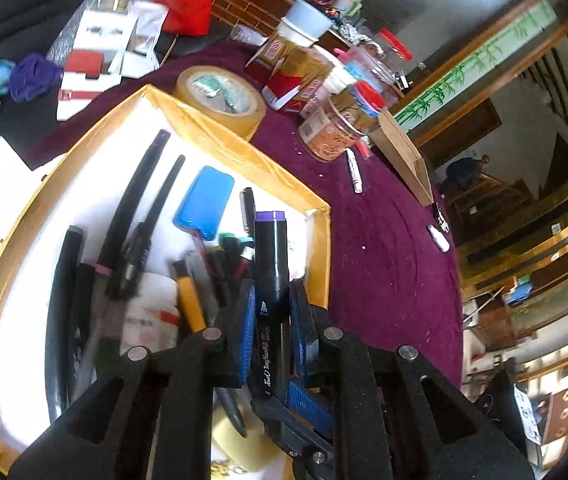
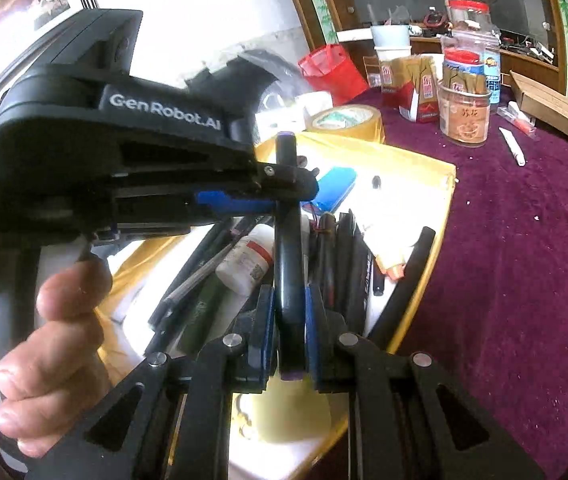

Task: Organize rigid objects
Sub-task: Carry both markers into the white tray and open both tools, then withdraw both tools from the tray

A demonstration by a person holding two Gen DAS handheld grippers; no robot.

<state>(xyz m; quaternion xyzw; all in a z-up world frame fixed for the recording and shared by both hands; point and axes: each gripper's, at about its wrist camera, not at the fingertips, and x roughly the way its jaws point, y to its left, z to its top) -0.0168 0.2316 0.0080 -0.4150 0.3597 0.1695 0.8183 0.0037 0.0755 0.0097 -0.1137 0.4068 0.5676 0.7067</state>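
Right gripper (image 2: 290, 320), bottom centre: blue pads closed on the lower end of a black marker (image 2: 290, 264) standing upright up the frame, its purple cap end at the top. Left gripper (image 2: 284, 190), entering from the left, marked "GenRobot.AI": fingers clamped across the same marker higher up; a person's hand (image 2: 55, 344) on its handle at lower left. Yellow-rimmed tray (image 2: 416, 160), centre: black pens, black tubes, a white bottle (image 2: 243, 268) with red label, a blue battery pack (image 2: 334, 186). Purple tablecloth (image 2: 524, 260), right. Tape roll (image 2: 350, 122) above the tray. Jars, cartons and a red bag (image 2: 330, 70), upper right.
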